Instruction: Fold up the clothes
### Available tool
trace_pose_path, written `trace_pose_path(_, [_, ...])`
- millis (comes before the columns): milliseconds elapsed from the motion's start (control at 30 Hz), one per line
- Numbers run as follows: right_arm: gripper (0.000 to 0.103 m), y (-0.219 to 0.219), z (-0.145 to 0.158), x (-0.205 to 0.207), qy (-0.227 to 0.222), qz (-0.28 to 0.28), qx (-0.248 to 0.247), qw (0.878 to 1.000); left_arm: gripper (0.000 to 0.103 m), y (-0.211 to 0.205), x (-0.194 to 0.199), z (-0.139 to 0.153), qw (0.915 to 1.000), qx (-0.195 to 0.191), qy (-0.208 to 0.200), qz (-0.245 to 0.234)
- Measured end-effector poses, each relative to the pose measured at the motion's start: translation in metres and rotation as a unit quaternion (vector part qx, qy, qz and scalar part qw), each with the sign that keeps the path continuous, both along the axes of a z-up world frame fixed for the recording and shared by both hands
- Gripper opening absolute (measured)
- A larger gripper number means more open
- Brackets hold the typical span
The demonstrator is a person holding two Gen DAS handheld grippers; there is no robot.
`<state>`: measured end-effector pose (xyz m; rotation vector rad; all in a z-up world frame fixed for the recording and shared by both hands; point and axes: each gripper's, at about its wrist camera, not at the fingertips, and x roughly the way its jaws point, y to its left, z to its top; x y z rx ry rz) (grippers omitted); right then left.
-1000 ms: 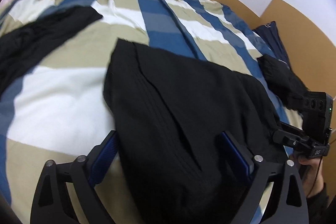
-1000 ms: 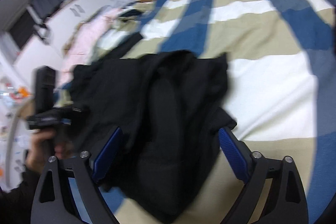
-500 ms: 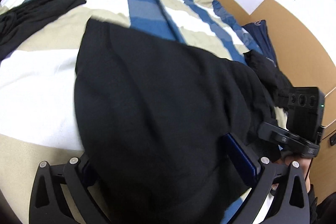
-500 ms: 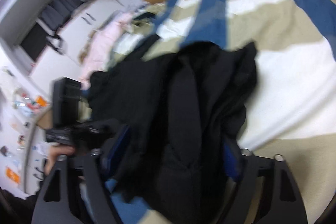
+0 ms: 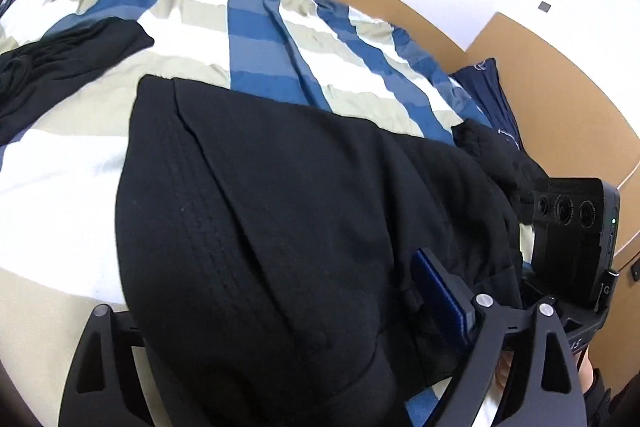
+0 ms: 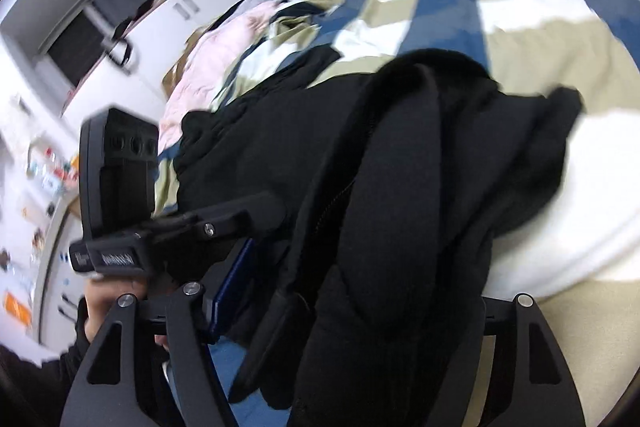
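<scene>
**A:** How far along is the folding looking?

**B:** Partway, I'd judge. The black garment [image 5: 280, 227] is lying doubled over on the striped duvet [image 5: 256, 39], one flap with a stitched edge lapping across the rest, but it is bunching thickly toward the near edge rather than sitting as a flat, squared bundle. Seen from the right wrist [image 6: 400, 207], it is heaping in ridges with a zip line running down. Squaring and flattening seem to be what is left.

**A:** And the two grippers?

**B:** The left gripper [image 5: 280, 327] is straddling the garment; its fingers [image 5: 440, 291] are standing wide apart with cloth draping over and between them, so released, not pinching. The right gripper [image 6: 348, 307] is doing likewise: fingers [image 6: 230, 283] spread, fabric mounding between them, nothing clamped that I can see.

**A:** Anything else waiting?

**B:** Another dark piece [image 5: 60, 63] is lying spread beyond the garment's far left corner, and a smaller dark item [image 5: 496, 151] is sitting just off its right side.
</scene>
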<state>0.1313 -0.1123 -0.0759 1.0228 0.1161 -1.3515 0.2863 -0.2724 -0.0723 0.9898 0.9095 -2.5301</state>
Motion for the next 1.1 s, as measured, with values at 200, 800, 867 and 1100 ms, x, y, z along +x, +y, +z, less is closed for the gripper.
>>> trace_pose_path(200, [0.064, 0.005, -0.031, -0.030, -0.080, -0.019, 0.004, 0.997, 0.092, -0.009, 0.000, -0.010, 0.9997, 0.006, -0.025, -0.005])
trace_pose_path(800, [0.034, 0.004, -0.008, 0.000, 0.045, -0.052, 0.009, 0.998, 0.037, 0.011, 0.003, 0.001, 0.9983, -0.056, 0.006, 0.014])
trace_pose_path(867, [0.031, 0.009, 0.003, 0.006, 0.063, -0.051, 0.002, 0.997, 0.034, 0.021, 0.009, 0.016, 0.9968, -0.077, 0.020, 0.011])
trace_pose_path(1100, [0.031, 0.028, 0.024, 0.011, 0.080, -0.046, -0.017, 0.996, 0.033, 0.034, 0.024, 0.034, 0.9951, -0.091, 0.037, -0.003])
